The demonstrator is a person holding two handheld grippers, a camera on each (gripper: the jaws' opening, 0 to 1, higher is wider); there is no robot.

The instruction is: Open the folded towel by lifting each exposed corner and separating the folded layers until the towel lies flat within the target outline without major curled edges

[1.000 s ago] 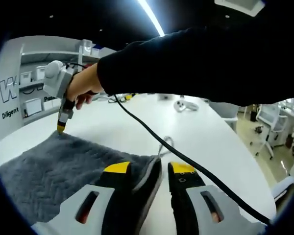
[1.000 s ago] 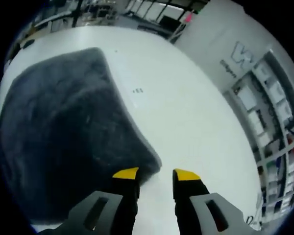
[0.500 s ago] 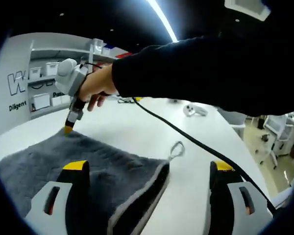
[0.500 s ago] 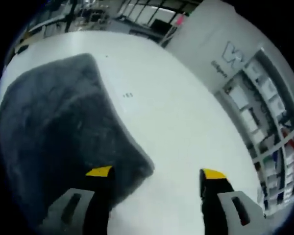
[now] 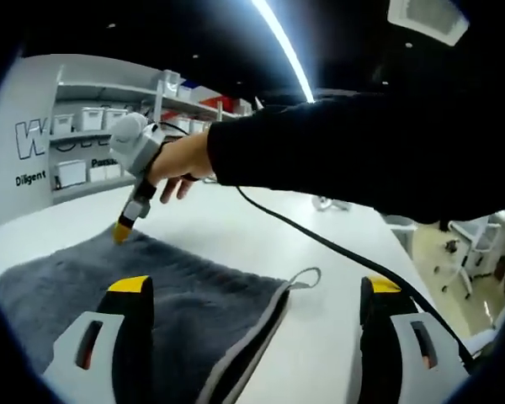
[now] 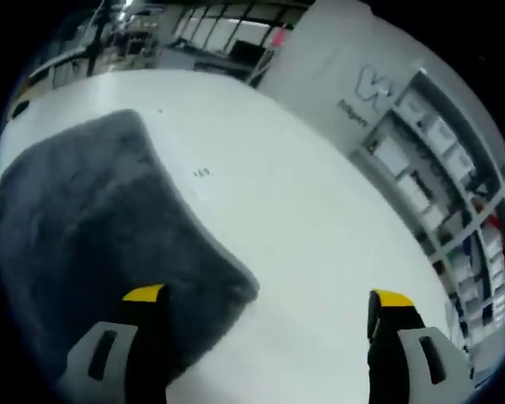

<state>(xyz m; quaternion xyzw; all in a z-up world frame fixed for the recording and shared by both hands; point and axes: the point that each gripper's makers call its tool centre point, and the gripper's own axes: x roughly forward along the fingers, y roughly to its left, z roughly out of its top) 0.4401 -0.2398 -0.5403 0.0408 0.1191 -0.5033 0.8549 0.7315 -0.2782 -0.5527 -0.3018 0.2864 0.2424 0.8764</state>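
Left gripper view: the left gripper (image 5: 257,290) stands released, its yellow-tipped jaws spread wide, one jaw over the grey towel (image 5: 109,269), the other over the bare white table (image 5: 236,223). The towel lies on the table in front, its near corner between the jaws, a pale border running along the edge and a small hanging loop (image 5: 305,278) sticking out onto the tabletop. Across the towel, a hand (image 5: 181,160) in a dark sleeve (image 5: 362,139) holds the right gripper (image 5: 120,233), tip down at the towel's far edge; whether it touches the cloth cannot be told. A black cable (image 5: 337,252) trails from it across the table.

Right gripper view: the right gripper (image 6: 269,299) is also let go, jaws wide apart. The towel (image 6: 84,227) fills the left side, its corner lying between the jaws, closer to the left one.

On the wall shelves (image 5: 93,126), white bins (image 5: 88,119) sit in a row; their contents cannot be made out.
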